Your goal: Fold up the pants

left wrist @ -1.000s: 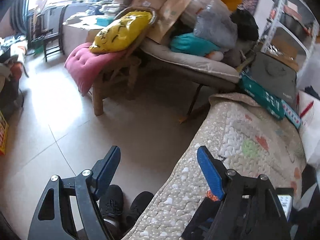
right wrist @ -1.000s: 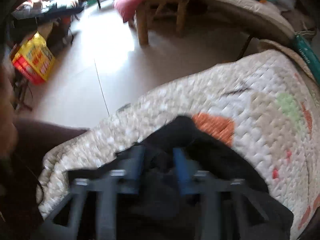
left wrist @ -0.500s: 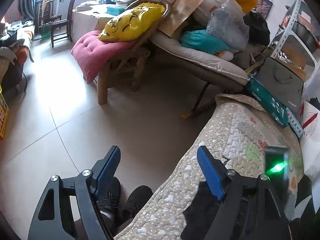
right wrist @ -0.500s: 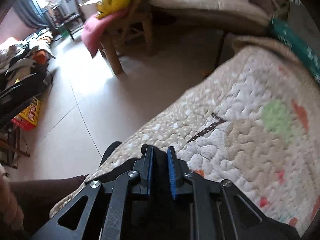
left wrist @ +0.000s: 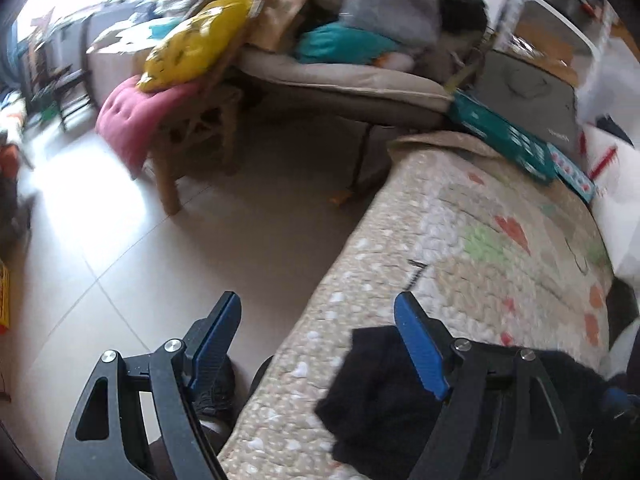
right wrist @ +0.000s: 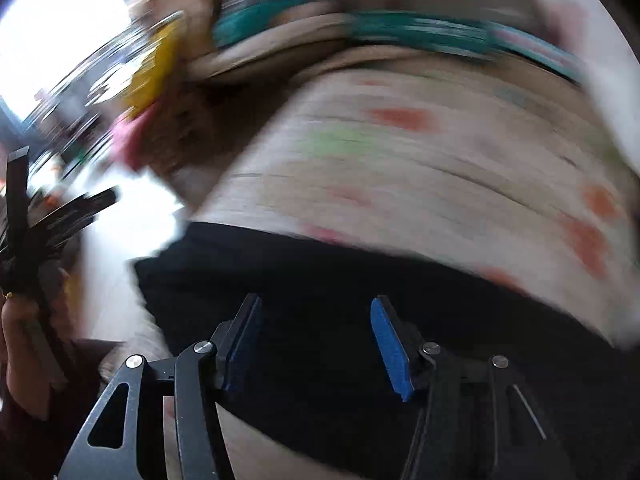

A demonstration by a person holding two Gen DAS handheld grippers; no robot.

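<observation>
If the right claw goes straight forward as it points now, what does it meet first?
Most likely the black pants lying on the quilted cover; the open right claw points over them. Blur makes depth uncertain.

Yellow pillow (left wrist: pixel 196 42) (on chair); quilt (left wrist: pixel 460 256)

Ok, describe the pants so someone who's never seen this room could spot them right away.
Find the pale quilted cover with coloured patches. At its near end, beside the floor edge, lies a crumpled heap of cloth: the pants. They are the only plain black thing on that cover.
</observation>
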